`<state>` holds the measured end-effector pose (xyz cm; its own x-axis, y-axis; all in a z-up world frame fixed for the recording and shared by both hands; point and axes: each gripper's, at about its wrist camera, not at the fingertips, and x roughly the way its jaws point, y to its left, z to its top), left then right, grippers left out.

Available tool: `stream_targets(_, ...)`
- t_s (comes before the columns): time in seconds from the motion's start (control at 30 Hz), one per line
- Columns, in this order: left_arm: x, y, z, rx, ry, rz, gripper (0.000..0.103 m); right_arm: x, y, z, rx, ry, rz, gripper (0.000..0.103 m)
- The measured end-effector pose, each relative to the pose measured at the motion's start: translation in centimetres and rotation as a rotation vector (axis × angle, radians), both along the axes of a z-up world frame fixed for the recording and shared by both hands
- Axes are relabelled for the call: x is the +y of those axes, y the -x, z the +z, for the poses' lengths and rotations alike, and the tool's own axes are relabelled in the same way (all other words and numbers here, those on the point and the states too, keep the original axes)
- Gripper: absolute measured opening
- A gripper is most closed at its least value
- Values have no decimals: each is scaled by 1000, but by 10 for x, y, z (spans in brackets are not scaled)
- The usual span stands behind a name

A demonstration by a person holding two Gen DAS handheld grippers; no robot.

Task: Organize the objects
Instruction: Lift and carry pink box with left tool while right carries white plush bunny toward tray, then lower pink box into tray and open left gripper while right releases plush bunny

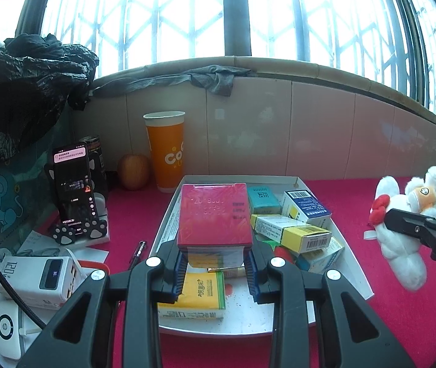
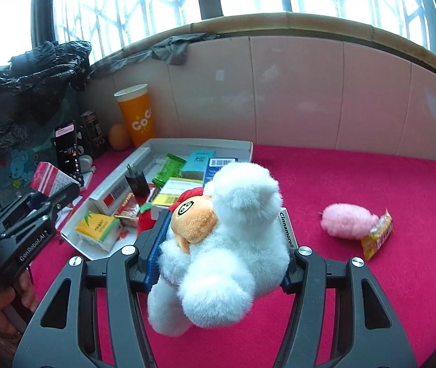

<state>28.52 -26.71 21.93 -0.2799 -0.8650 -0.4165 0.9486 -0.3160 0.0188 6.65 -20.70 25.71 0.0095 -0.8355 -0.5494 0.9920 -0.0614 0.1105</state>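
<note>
Gripping one red box (image 1: 214, 214) over the tray (image 1: 353, 263), left jaws; right jaws clamping one white plush (image 2: 233, 245).

Two plush toys: a white one (image 2: 233, 239) and a pink one (image 2: 351, 220). One orange cup (image 1: 166, 150), one phone (image 1: 73, 184), one white tray (image 1: 353, 263), one snack packet (image 2: 377, 234), one apple (image 1: 133, 171).

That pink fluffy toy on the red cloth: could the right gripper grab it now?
Probably not yet: the right gripper already has its fingers shut on the white plush. The pink fluffy toy lies unobstructed nearby.
</note>
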Motion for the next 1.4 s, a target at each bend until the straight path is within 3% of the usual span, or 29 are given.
stream_targets(0.37,-16,2,11,-5,-4,1,32,-23,-21,24,-2,34,34,57)
stream_targets(0.63,-49,19,30,-2,-22,-21,32,-51,-36,30,-8,17,42,58)
stream_targets(0.8,-80,27,37,22,-87,-38,32,-69,-46,32,9,9,35,58)
stream_targets(1.07,-135,32,21,43,-239,-42,32,-106,-55,28,28,-11,-2,59)
stream_targets(1.4,-159,23,5,112,-304,33,32,-140,-56,1,34,-87,-56,59)
